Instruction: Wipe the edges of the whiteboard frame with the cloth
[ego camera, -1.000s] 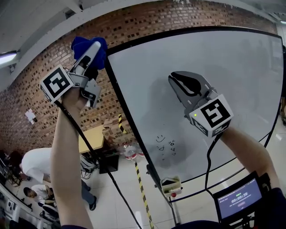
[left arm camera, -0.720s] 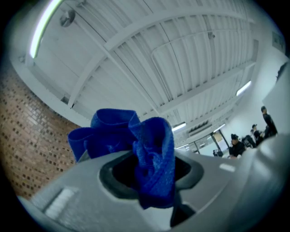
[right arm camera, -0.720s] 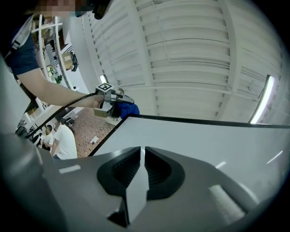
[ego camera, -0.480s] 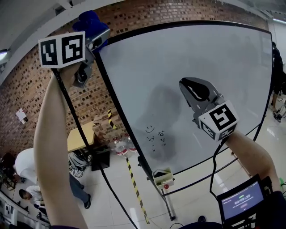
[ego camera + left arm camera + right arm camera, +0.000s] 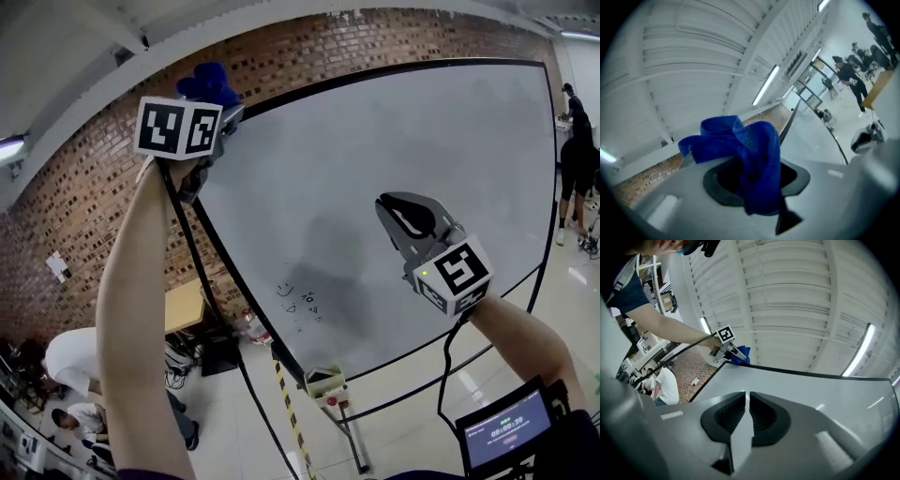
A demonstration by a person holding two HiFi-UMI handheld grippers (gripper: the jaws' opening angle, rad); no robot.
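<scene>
The whiteboard [image 5: 394, 187] has a thin black frame [image 5: 230, 272] and leans across the head view. My left gripper [image 5: 217, 105] is raised to the board's top-left corner, shut on a bunched blue cloth [image 5: 208, 84]. In the left gripper view the cloth [image 5: 752, 159] hangs out of the jaws, with the black frame edge [image 5: 788, 125] just behind it. My right gripper [image 5: 405, 217] hovers in front of the board's middle, shut and empty. The right gripper view shows its jaws [image 5: 746, 416] pressed together, and far off the cloth [image 5: 742, 355] at the frame's top edge [image 5: 801, 372].
Small scribbles [image 5: 298, 300] mark the board's lower left. A small box [image 5: 323, 384] sits at its bottom corner above yellow-black floor tape [image 5: 286, 403]. Below left are a yellow table [image 5: 183, 305] and people [image 5: 70, 361]; more people [image 5: 572, 122] stand far right. A screen [image 5: 506, 427] is at lower right.
My left gripper has carried the cloth up along the board's left frame edge to the top-left corner. The right gripper has stayed in front of the board.
</scene>
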